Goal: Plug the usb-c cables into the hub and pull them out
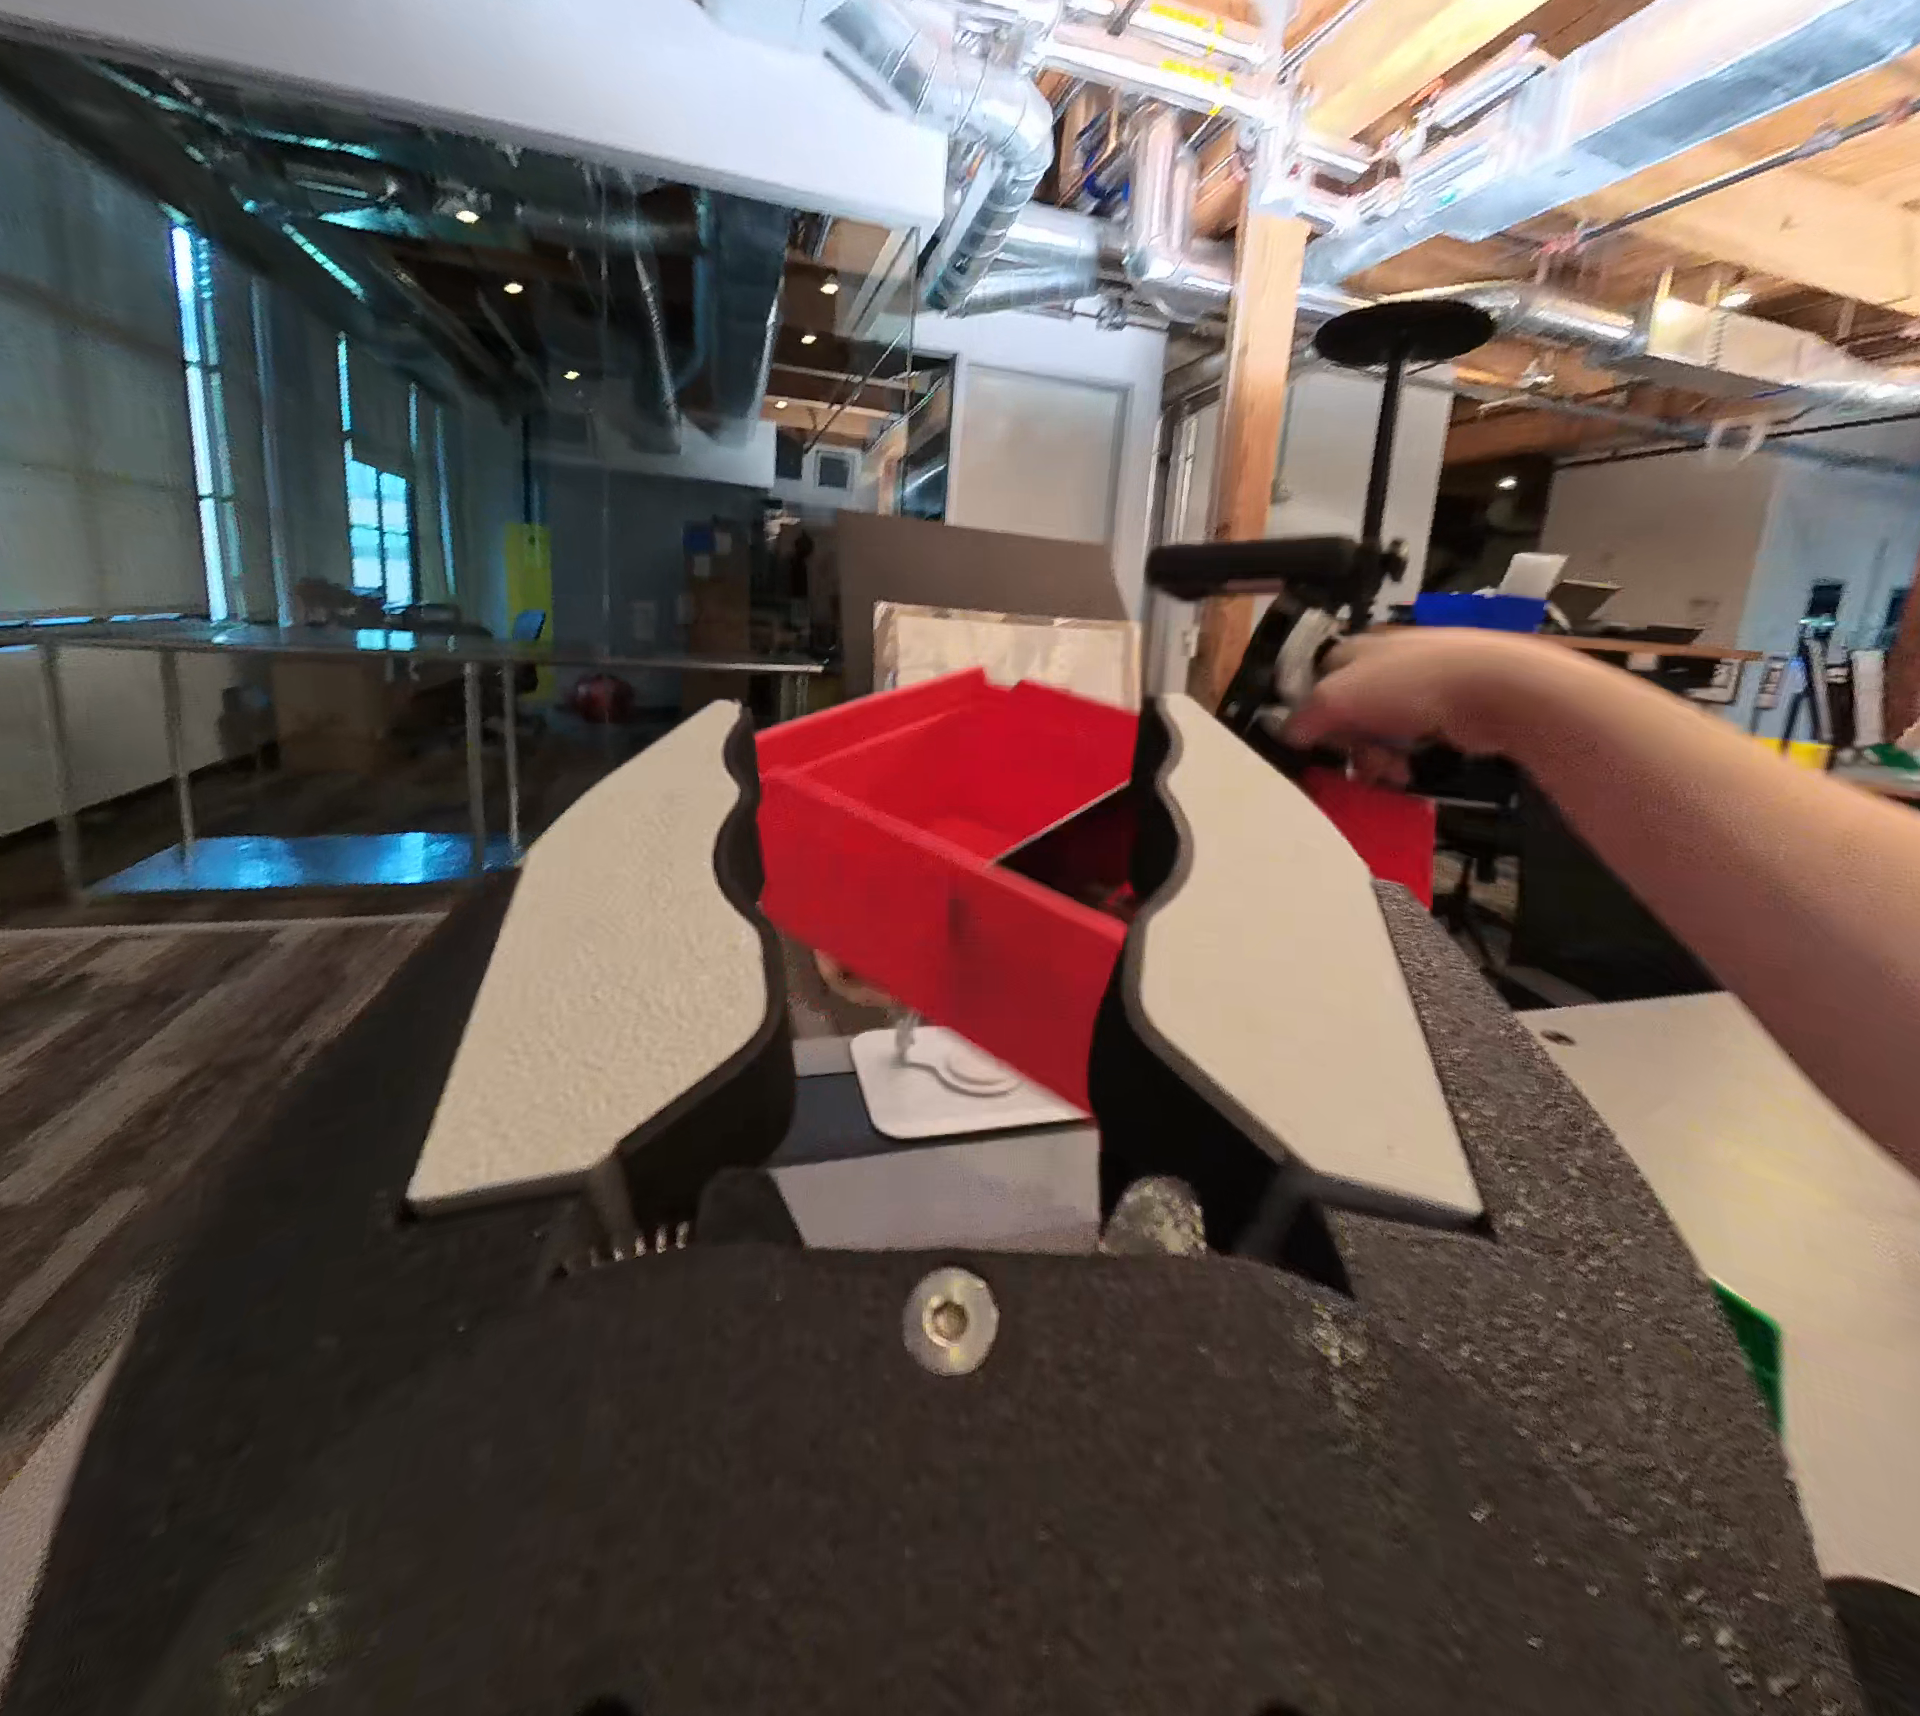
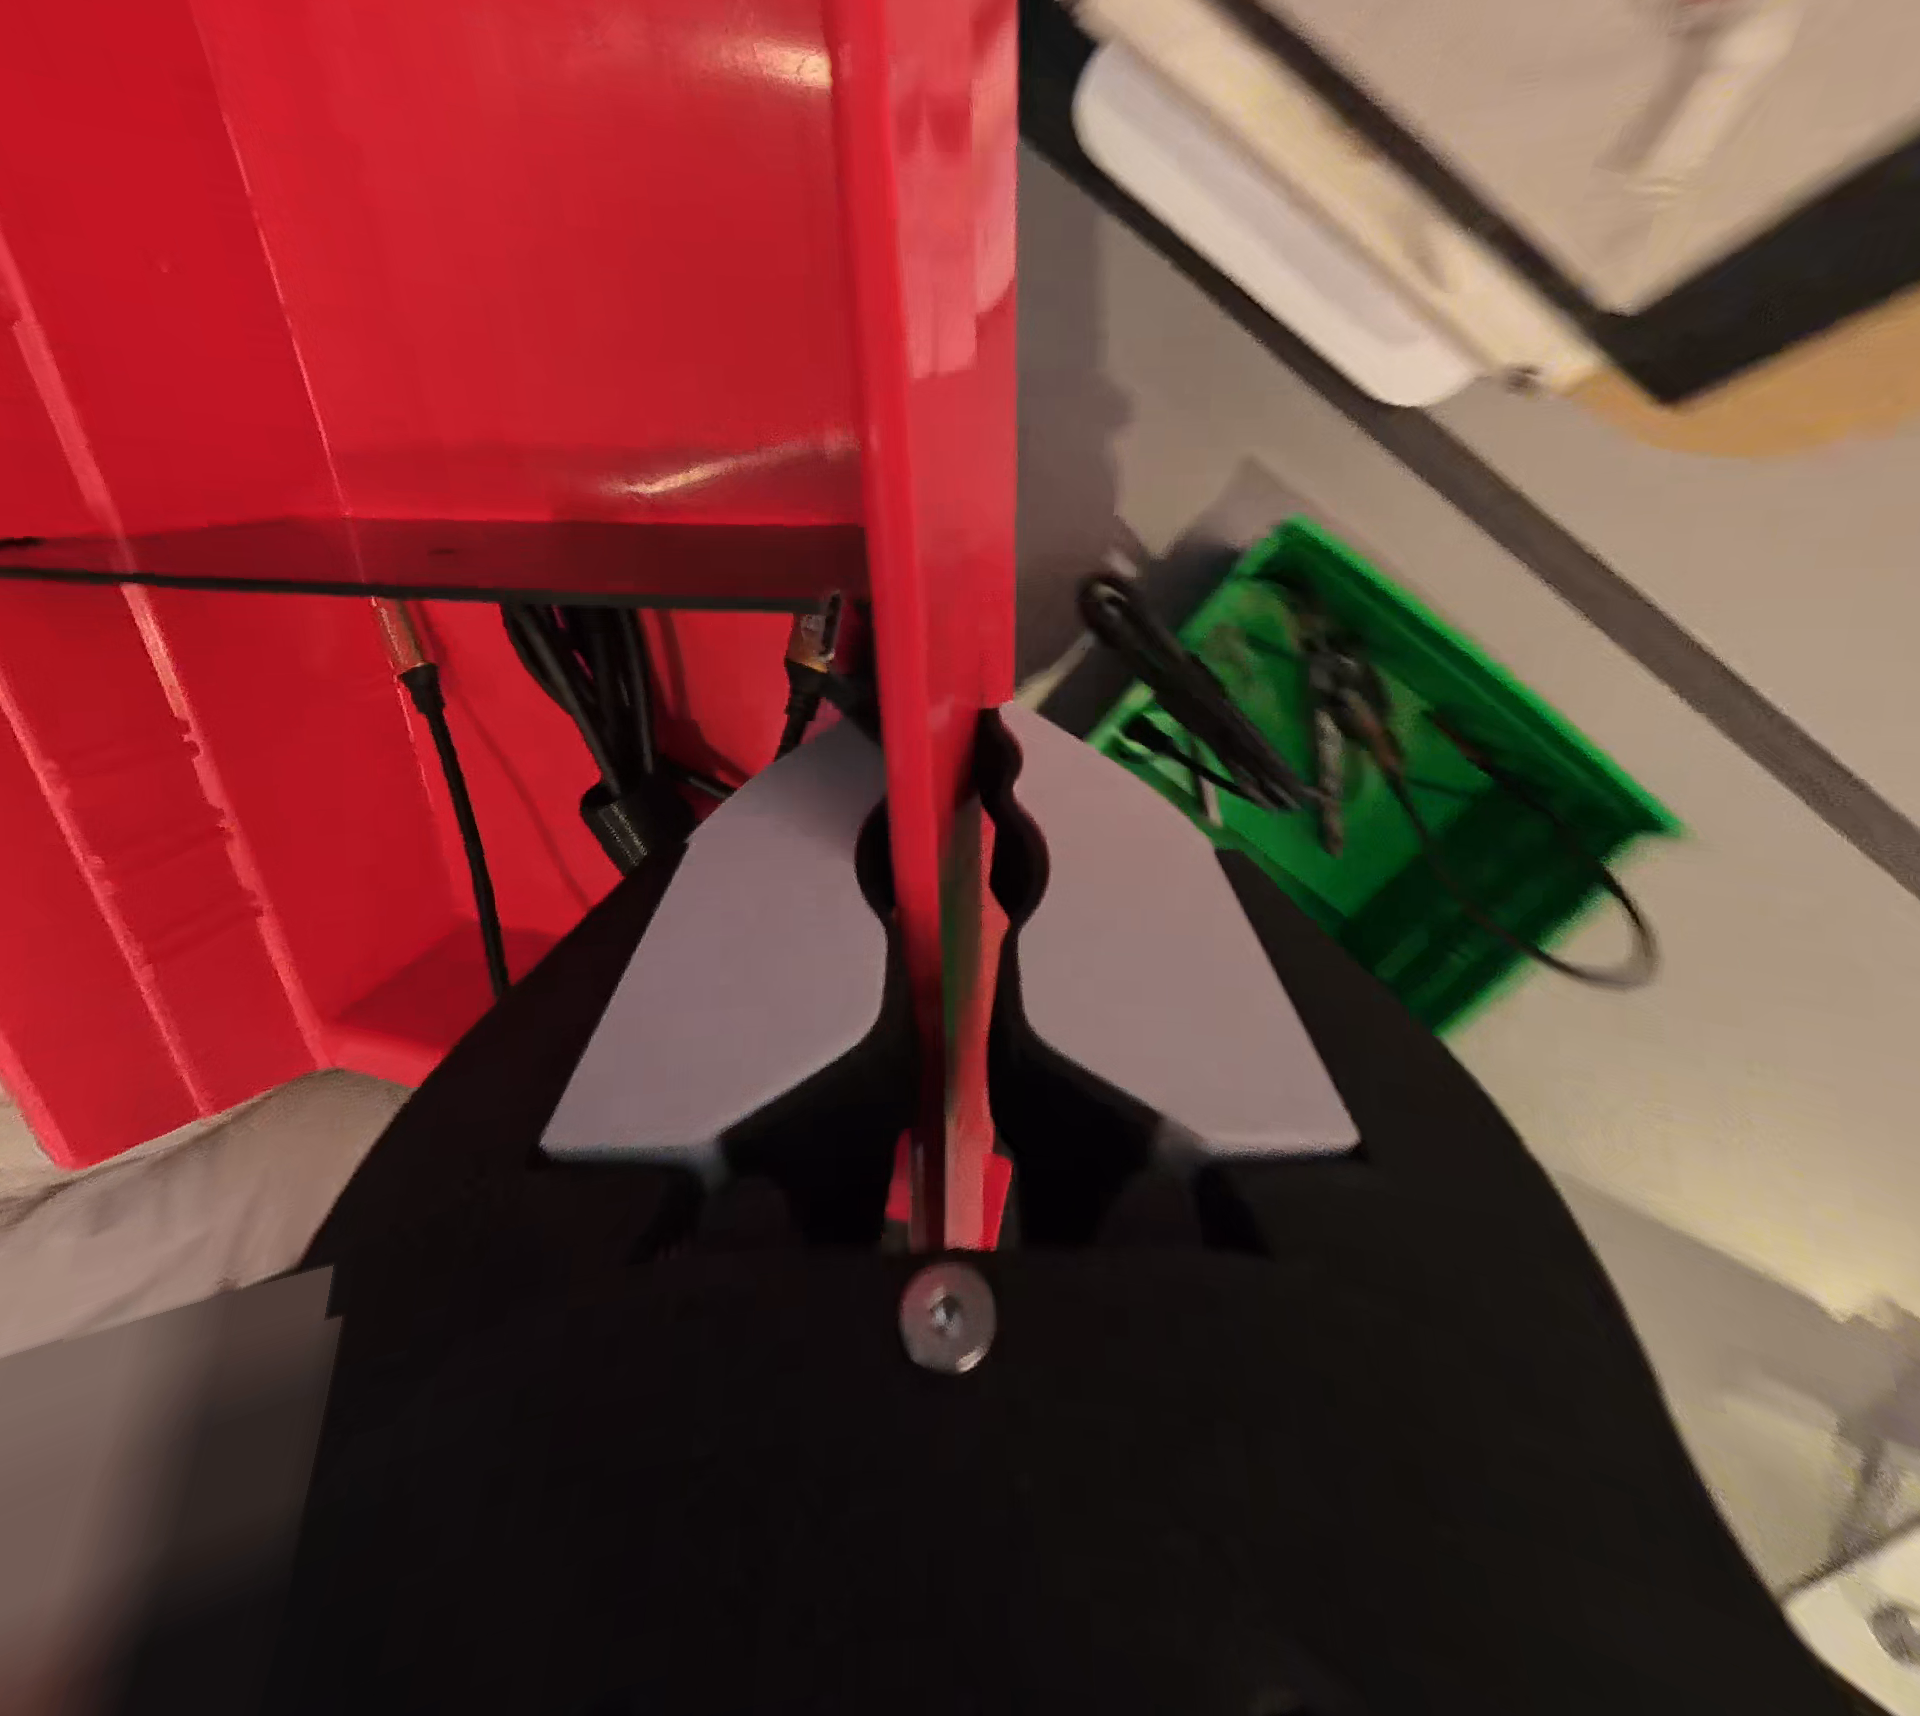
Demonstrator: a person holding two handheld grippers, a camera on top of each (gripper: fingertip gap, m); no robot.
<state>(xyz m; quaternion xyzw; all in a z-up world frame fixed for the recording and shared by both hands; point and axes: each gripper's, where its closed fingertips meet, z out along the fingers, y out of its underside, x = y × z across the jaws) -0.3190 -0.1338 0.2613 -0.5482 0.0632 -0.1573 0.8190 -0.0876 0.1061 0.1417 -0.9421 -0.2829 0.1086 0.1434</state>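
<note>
Two views of one moment. Right tongs [image 2: 951, 793] are clamped on the side wall of a glossy red plastic bin [image 2: 499, 212], one finger inside and one outside — apparently a carrying grip, since the left wrist view shows the same bin [image 1: 935, 845] tilted and seemingly clear of the white bench [image 1: 1704, 1126], with the person's hand [image 1: 1382, 710] working the right tool behind it. Left tongs [image 1: 940, 897] stand wide apart and hold nothing, framing the bin from the near side, probably ready to steady it. Inside the bin, below a dark divider plate [image 2: 436, 565], lie the black usb-c cables [image 2: 592, 679]; metal connector tips [image 2: 816, 632] show at the wall. A small dark block [image 2: 623, 819] among them may be the hub, though blur prevents certainty. Beside the red bin sits a green plastic crate [image 2: 1382, 793] holding further dark leads. No plugging has begun — the cables are judged yet to be taken out.
</note>
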